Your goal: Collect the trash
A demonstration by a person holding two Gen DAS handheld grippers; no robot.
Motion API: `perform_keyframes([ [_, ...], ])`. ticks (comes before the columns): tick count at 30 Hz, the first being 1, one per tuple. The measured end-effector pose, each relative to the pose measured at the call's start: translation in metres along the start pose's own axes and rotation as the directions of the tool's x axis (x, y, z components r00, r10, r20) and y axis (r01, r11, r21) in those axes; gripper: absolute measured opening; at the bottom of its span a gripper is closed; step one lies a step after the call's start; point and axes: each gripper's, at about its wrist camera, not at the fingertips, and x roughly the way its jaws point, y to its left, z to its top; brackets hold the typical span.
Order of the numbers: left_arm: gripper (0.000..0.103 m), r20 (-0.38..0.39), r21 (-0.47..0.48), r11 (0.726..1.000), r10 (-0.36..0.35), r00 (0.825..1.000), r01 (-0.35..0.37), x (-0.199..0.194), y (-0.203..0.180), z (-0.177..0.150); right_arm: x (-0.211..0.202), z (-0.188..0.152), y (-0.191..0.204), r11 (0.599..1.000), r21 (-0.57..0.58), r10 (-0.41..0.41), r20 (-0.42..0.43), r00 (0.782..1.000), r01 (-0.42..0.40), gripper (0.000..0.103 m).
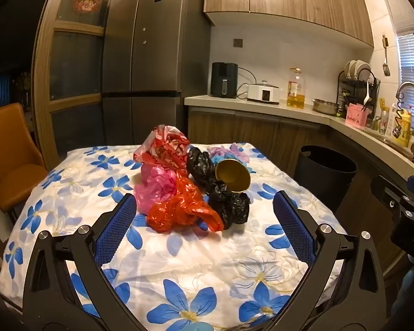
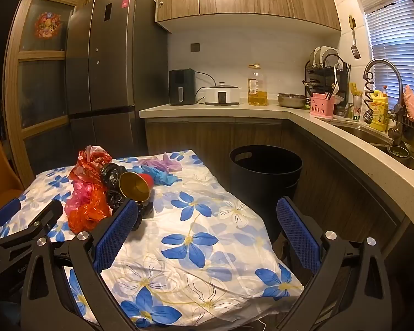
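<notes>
Left claw (image 1: 204, 220): we see both blue-padded fingers spread wide, nothing between them, hovering low over the near part of the worktop and aimed at the trash pile.
Right claw (image 2: 207, 226): we see it equally wide and empty, above the near right part of the worktop; its left finger overlaps the edge of the pile in the right wrist view, and we cannot tell whether it touches.
Worktop (image 1: 179, 262): we note a white cloth with blue flowers covering it; the trash lies in one heap on its far half.
Orange bag (image 1: 179, 212): we find it crumpled at the near edge of the heap, closest to the left claw.
Black bag (image 1: 230, 205): we see it bunched just right of the orange bag, touching it, with a second black wad behind.
Pink bag (image 1: 154, 182): we place it behind and left of the orange bag.
Paper cup (image 1: 233, 175): we see it lying on its side on the black plastic, its gold-lined mouth facing the cameras; the right wrist view shows a red outside.
Red-and-white bag (image 1: 165, 146): we find it standing tallest at the far left of the heap.
Blue and purple plastic (image 2: 158, 169): we see it at the far right of the heap.
Black bin (image 2: 265, 171): we place it on the floor just beyond the worktop's right edge, open-topped, before the counter cabinets.
Counter (image 2: 207, 109): we note appliances, an oil bottle and a dish rack along it.
Refrigerator (image 1: 143, 55): we see it against the far wall.
</notes>
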Motion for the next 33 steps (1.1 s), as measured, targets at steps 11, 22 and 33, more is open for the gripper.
perform_keyframes([
  [11, 0.097, 0.012, -0.003, 1.0, 0.004, 1.0, -0.004, -0.0029, -0.0052, 0.0001, 0.0007, -0.0007, -0.0005, 1.0, 0.0, -0.001, -0.002, 1.0, 0.001, 0.098],
  [22, 0.097, 0.013, -0.002, 1.0, 0.0, 1.0, 0.0, -0.0028, -0.0037, -0.0007, -0.0011, -0.0006, -0.0013, 1.0, 0.002, 0.0, -0.001, 1.0, 0.0, 0.098],
  [33, 0.097, 0.011, -0.003, 1.0, 0.0, 1.0, 0.0, -0.0023, -0.003, 0.0006, -0.0013, -0.0006, -0.0004, 1.0, 0.003, 0.001, -0.001, 1.0, -0.001, 0.098],
])
